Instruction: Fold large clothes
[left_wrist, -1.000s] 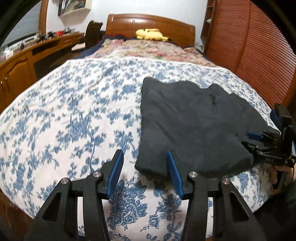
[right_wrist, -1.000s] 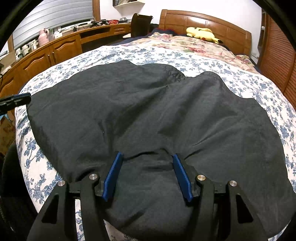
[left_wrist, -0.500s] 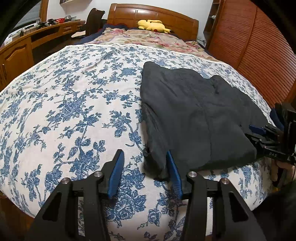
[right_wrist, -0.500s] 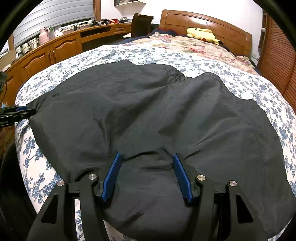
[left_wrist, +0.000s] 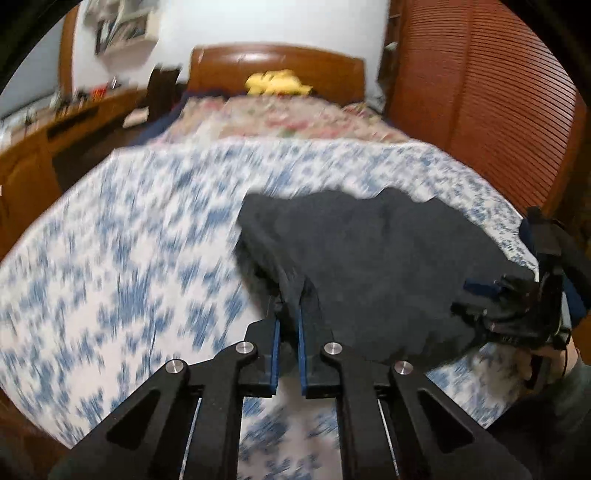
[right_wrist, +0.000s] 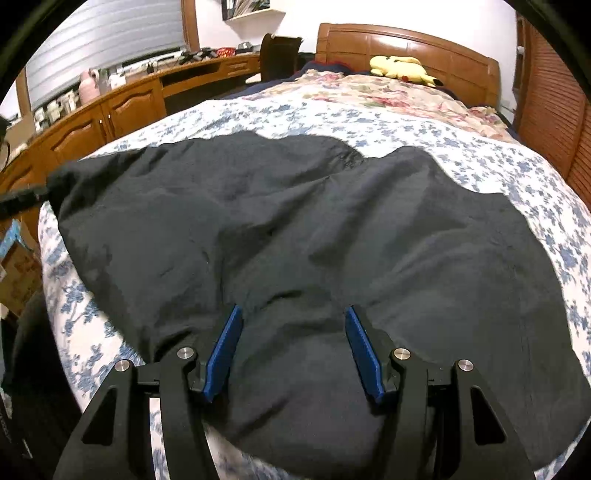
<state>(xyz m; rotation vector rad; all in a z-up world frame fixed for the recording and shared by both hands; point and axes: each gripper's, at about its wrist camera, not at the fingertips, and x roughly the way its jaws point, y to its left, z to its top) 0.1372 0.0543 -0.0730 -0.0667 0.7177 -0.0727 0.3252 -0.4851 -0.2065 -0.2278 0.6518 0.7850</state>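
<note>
A large black garment (left_wrist: 376, 258) lies spread on the blue-flowered bedspread (left_wrist: 129, 240). My left gripper (left_wrist: 288, 314) is shut on the garment's near left corner and lifts it a little off the bed. In the right wrist view the garment (right_wrist: 295, 221) fills the middle of the frame. My right gripper (right_wrist: 293, 332) is open, its blue pads (right_wrist: 225, 343) resting over the garment's near edge with cloth between them. The right gripper also shows at the right edge of the left wrist view (left_wrist: 517, 299), at the garment's other near corner.
The wooden headboard (right_wrist: 406, 48) with a yellow plush toy (right_wrist: 402, 66) is at the far end. A wooden desk and cabinets (right_wrist: 92, 122) run along the left. A slatted wooden wardrobe (left_wrist: 498, 110) stands on the right. A cardboard box (right_wrist: 18, 273) sits beside the bed.
My left gripper has closed on the garment's near left corner and is moving, blurring its view. The corner has risen off the bed. My right gripper stays open over the near edge.
</note>
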